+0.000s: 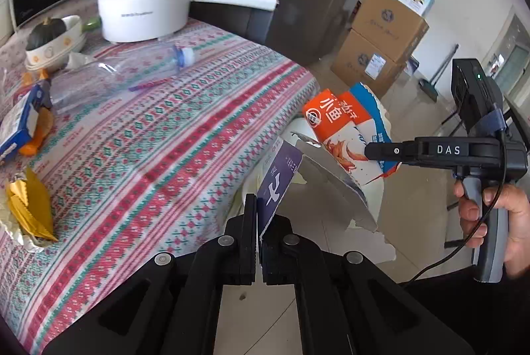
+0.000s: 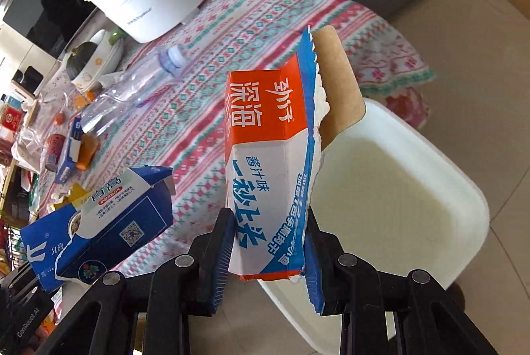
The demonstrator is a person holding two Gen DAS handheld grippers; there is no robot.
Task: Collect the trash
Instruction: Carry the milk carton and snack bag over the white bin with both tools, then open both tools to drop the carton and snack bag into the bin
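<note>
Right gripper [image 2: 268,242] clamped on orange-and-white snack box [image 2: 265,162]: torn blue edge, brown inner flap exposed, Chinese print on front. Box hangs over the white bin [image 2: 430,189], which stands just beside the tabletop [image 2: 258,23] edge.

Left gripper [image 1: 259,222] closed on a flattened dark-blue carton [image 1: 278,179], white torn edge showing; carton sits near the bin, between it and the tabletop.

Left wrist view only: yellow wrapper [image 1: 29,209] near the tabletop's front edge, stacked cardboard boxes [image 1: 381,40] on the floor beyond the bin, hand [image 1: 497,215] on the right gripper's grip.

Right wrist view only: bin interior, QR code on blue carton [image 2: 99,229].

Both views: clear plastic bottle [image 1: 116,73] lying on the tabletop, white pot [image 1: 145,0] behind it.
</note>
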